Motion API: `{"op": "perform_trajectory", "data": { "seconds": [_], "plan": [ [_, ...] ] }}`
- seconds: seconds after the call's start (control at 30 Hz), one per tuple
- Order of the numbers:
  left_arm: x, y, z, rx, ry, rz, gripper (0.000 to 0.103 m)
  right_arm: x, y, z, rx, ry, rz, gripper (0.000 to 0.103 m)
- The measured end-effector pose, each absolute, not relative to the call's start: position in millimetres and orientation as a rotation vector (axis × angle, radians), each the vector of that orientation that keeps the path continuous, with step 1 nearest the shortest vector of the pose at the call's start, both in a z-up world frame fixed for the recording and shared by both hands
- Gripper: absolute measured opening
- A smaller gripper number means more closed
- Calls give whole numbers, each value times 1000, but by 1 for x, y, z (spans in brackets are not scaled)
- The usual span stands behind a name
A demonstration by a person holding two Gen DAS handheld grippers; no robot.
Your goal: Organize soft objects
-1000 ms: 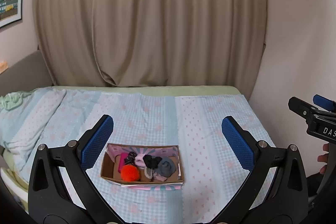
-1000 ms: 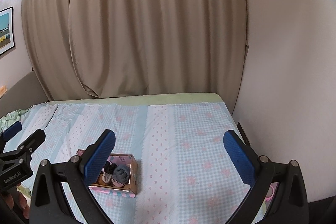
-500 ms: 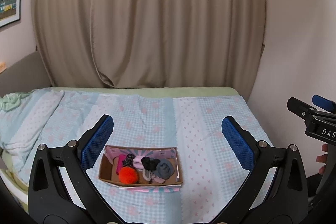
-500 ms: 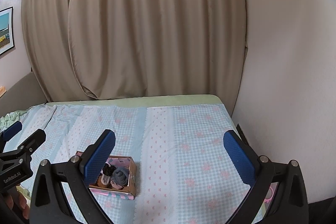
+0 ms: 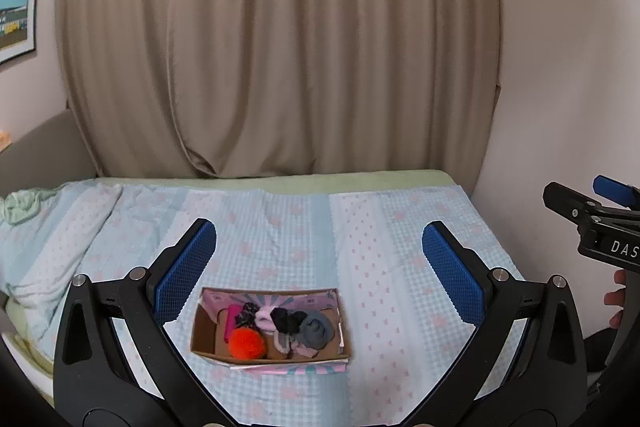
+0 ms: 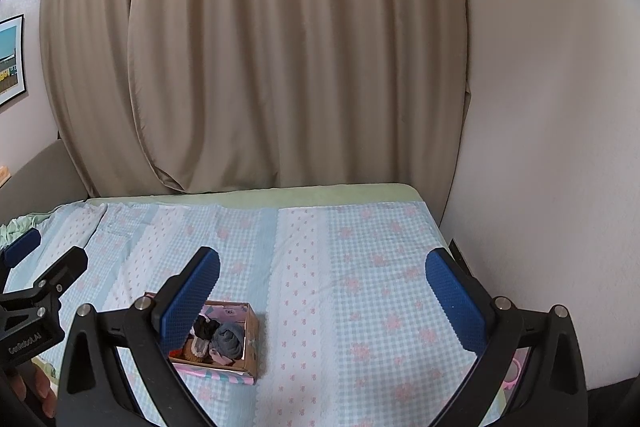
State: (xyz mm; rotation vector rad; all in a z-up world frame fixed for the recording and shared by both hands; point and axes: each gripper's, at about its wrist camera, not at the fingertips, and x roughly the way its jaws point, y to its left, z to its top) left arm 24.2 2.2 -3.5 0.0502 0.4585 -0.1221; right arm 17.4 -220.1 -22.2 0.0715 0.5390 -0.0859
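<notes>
A small open cardboard box (image 5: 208, 345) sits on the bed near its front edge. It holds an orange pompom (image 5: 246, 343), a pink item (image 5: 231, 319), and black (image 5: 285, 319), grey (image 5: 316, 331) and pale pink (image 5: 265, 319) rolled socks. My left gripper (image 5: 318, 257) is open and empty, held above and behind the box. My right gripper (image 6: 322, 285) is open and empty, to the right of the box (image 6: 251, 339), which its left finger partly hides. Each gripper shows at the edge of the other's view.
The bed has a light blue checked cover (image 5: 360, 227) with pink flowers. Beige curtains (image 5: 320, 47) hang behind it. A white wall (image 6: 540, 147) borders the bed's right side. A crumpled green cloth (image 5: 20, 203) lies at far left. A framed picture (image 5: 16, 11) hangs on the left wall.
Both views have shifted slightly so that the box sits a little lower in frame. Both grippers stay open and empty.
</notes>
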Motion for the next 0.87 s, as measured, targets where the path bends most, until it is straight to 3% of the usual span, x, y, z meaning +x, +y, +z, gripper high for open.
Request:
{"op": "perform_trajectory", "data": {
  "seconds": [0.87],
  "plan": [
    [11, 10, 7, 18, 381, -124, 103, 19, -221, -21, 72, 532, -85, 103]
  ]
}}
